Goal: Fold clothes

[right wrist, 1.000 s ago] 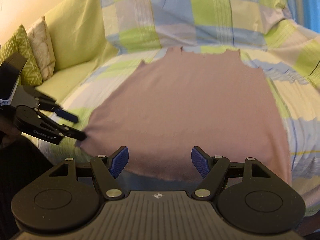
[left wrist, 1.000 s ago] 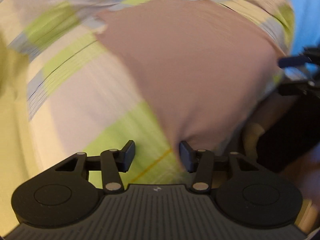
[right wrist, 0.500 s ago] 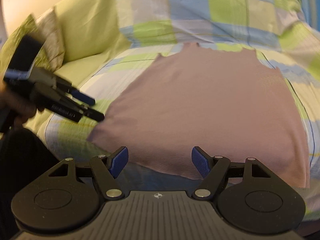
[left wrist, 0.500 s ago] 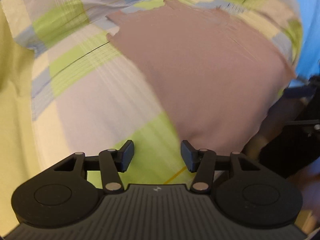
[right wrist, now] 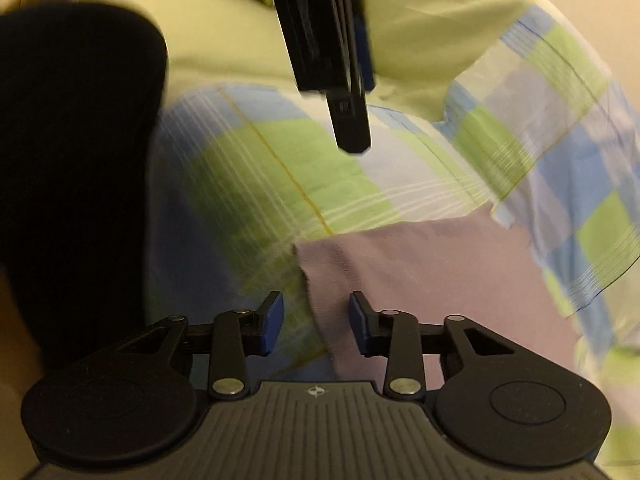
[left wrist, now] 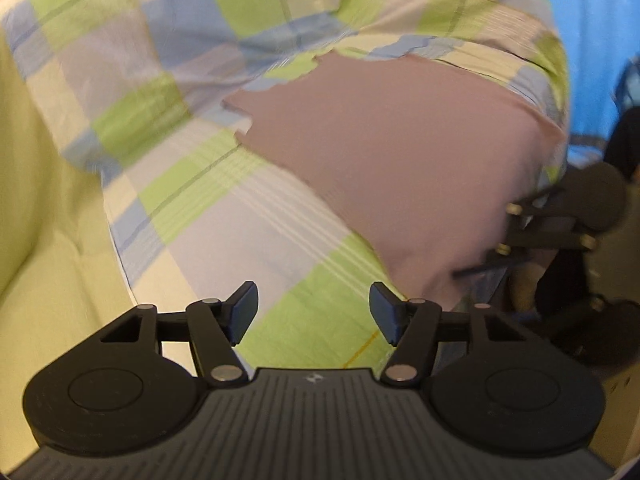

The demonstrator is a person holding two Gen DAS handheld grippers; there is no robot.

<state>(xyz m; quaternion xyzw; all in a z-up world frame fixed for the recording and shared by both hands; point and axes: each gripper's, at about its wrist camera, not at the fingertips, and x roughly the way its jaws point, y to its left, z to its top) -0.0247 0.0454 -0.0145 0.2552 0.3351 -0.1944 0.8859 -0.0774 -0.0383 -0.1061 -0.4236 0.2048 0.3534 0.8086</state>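
A mauve sleeveless top (left wrist: 400,152) lies spread flat on a checked bedspread (left wrist: 224,216). My left gripper (left wrist: 314,314) hangs open above the bedspread, left of the top's hem corner, with nothing between its fingers. Its dark body also shows in the right wrist view as the left gripper (right wrist: 352,132), pointing down from above. My right gripper (right wrist: 316,326) is open, low at the top's (right wrist: 420,276) near left corner, with the cloth's edge lying between the blue pads (right wrist: 272,322). Blurred at the hem in the left wrist view is the right gripper (left wrist: 492,256).
A plain yellow-green sheet (left wrist: 44,240) covers the bed left of the checked bedspread. A person's black clothing (right wrist: 76,140) fills the left of the right wrist view. Blue fabric (left wrist: 592,20) hangs at the far right.
My right gripper swung left and down from the hem's middle to the top's left corner, its jaws narrower. My left gripper lifted and pulled back from that corner.
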